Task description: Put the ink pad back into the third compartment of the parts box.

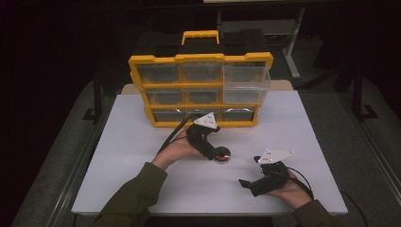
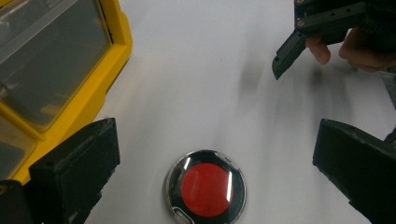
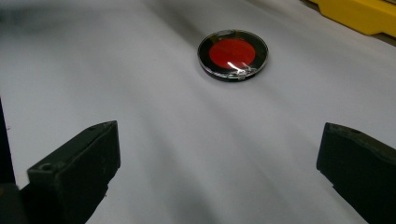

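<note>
A round black case with a red centre and a clear lid (image 1: 222,155) lies flat on the white table (image 1: 142,142). My left gripper (image 1: 215,152) hovers just above it, tilted down. In the left gripper view the case (image 2: 205,189) sits between the wide-open jaws of the left gripper (image 2: 215,140), touching neither. My right gripper (image 1: 244,182) rests low near the table's front right, open, pointing left toward the case. In the right gripper view the case (image 3: 232,54) lies well ahead of the right gripper (image 3: 219,140), whose jaws hold nothing.
A yellow organizer (image 1: 201,59) with clear drawers and a handle stands upright at the back centre. Its top right drawer (image 1: 246,78) is pulled out. The organizer's yellow frame (image 2: 105,60) is close to the left jaw. Dark floor surrounds the table.
</note>
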{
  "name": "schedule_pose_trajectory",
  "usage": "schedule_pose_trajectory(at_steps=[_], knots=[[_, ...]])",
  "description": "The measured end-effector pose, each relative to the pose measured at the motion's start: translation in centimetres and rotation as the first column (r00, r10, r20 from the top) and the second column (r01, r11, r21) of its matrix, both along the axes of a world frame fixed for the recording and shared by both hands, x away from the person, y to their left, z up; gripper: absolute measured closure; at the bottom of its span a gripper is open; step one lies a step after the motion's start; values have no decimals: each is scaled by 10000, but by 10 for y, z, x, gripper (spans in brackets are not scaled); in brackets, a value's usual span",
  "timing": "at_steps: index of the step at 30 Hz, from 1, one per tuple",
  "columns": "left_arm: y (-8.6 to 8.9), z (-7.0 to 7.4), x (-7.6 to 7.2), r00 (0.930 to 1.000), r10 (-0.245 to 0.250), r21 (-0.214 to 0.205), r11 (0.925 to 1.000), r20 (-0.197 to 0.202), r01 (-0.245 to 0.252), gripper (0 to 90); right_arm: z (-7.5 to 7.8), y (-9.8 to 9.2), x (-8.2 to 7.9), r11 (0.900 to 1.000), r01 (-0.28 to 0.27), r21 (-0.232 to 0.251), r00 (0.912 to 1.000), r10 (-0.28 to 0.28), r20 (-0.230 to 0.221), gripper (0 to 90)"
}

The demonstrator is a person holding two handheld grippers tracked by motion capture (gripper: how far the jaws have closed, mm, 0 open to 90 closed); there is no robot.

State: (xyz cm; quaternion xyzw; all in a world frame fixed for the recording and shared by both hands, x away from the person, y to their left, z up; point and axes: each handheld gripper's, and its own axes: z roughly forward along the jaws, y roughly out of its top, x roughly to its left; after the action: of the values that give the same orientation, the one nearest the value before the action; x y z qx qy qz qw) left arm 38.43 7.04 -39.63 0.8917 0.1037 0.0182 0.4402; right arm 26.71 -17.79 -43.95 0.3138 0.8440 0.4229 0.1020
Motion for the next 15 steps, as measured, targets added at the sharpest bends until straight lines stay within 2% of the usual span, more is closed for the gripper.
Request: schedule_pose_trajectory(at_steps=[6, 9, 15], knots=[[-7, 0, 3, 9999, -64, 41, 10000, 85, 64, 0, 0, 0, 0, 10000, -19, 8, 10000, 19, -9, 0], [-9, -2, 6, 10000, -75, -49, 10000, 8, 75, 0, 0, 0, 0, 10000, -21, 13, 10000, 21, 1, 0], [-15, -10, 9, 9997, -112, 163, 9998, -232, 116, 0, 0, 0, 0, 10000, 5, 28, 10000, -5, -23, 0]])
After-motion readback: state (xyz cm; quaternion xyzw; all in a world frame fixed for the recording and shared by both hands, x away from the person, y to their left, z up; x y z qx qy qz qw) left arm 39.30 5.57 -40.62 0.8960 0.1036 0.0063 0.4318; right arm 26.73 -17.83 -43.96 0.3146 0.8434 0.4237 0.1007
